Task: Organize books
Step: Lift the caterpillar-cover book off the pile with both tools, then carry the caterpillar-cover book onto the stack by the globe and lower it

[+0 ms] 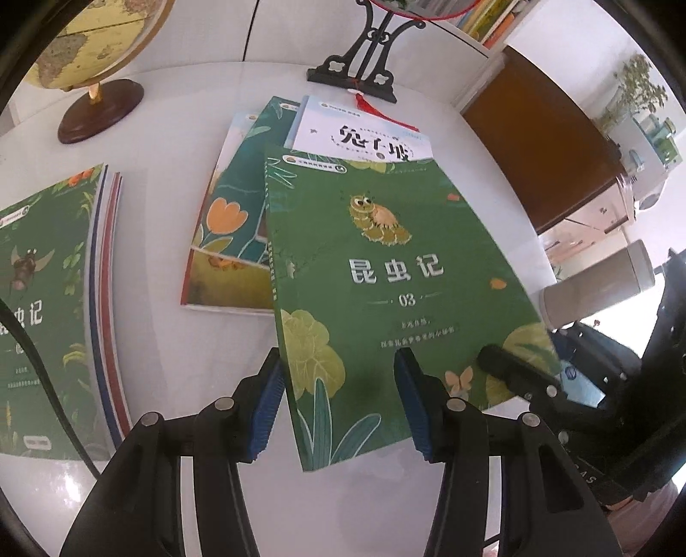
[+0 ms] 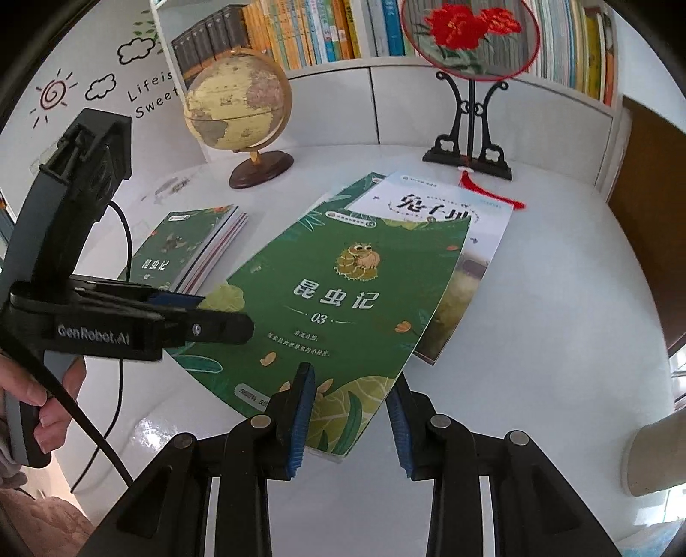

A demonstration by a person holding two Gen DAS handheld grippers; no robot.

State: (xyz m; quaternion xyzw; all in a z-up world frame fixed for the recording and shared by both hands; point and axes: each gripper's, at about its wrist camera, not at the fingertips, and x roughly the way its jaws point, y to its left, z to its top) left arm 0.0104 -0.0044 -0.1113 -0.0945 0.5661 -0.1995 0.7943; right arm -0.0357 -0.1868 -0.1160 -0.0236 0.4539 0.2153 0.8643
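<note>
Left tongs (image 1: 338, 360), nearest the lens at 6 o'clock in their own view: we log them clamped on the near corner of the green book (image 1: 386, 265), with one blue pad against the spine edge and the other pressing the cover. We judge this hold steadies the spine side so the thin volume does not flop.

Right tongs (image 2: 351, 377), at 6 o'clock in their view: clamped on the opposite near corner, one pad on the cover and its partner at the book's outer edge. We read the two-corner grip as the reason the cover bows slightly while staying flat enough to carry.

Green book, marked 03, the task's item: held between both tongs, its near end raised. Its far end lies over the loose pile towards 12 o'clock, though we cannot tell if it touches.

Loose pile, at 12 o'clock: a white book (image 1: 364, 133) and a flower book (image 1: 227, 240), askew and overlapping, unsorted.

Stack (image 1: 43, 300), at 9 o'clock on the table (image 1: 171, 334): squared up, with a matching green cover on top. We judge it the likely destination, since same-series volumes gather there.

Globe (image 1: 85, 38), at 11 o'clock, and fan stand (image 1: 364, 55), at 12 o'clock: decor set at the table's back edge, clear of the work.

Shelf (image 2: 343, 34), at 12 o'clock behind: full of upright books.

Hand (image 2: 38, 398), at 8 o'clock in the right view: wrapped round the left handle.
</note>
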